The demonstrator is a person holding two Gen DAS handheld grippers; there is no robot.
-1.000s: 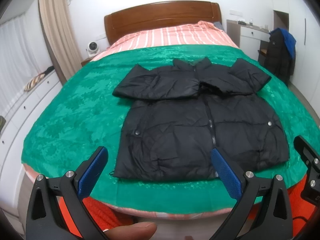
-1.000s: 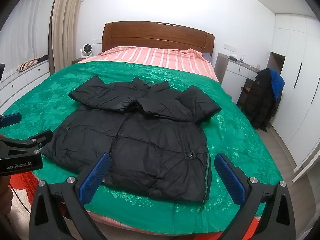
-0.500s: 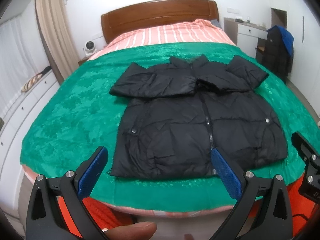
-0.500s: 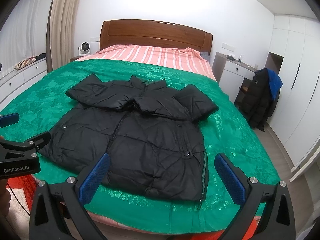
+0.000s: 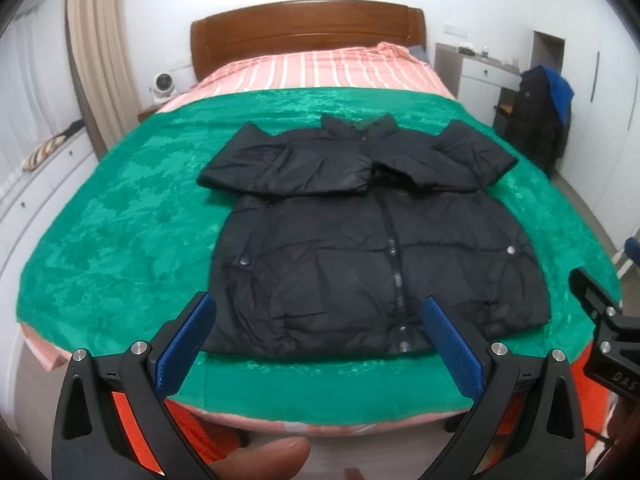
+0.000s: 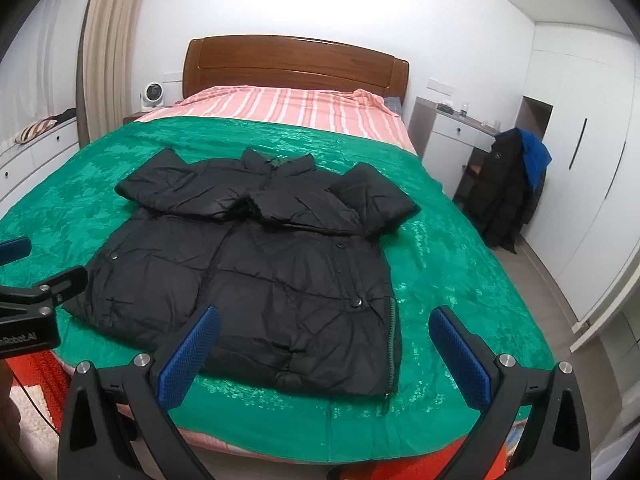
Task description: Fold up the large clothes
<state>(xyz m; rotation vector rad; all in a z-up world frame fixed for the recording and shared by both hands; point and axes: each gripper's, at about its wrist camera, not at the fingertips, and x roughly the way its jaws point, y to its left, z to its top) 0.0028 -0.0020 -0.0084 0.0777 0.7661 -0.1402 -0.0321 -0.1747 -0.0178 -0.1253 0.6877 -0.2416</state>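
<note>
- The black puffy zip-up jacket (image 5: 376, 248) lay flat on the green bedspread (image 5: 120, 232), sleeves folded across its chest, collar toward the wooden headboard (image 5: 308, 24), hem nearest the fingers.
- The left gripper (image 5: 316, 340) hung just short of the hem's left half, fingers spread and empty.
- The right gripper (image 6: 324, 344) faced the hem's right corner, likewise spread; neither touched the jacket.

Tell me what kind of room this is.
A bedroom, most likely in a home. A bed with a wooden headboard fills the view, a white wardrobe lines the right wall, and a black jacket lies on the green bedspread.
</note>
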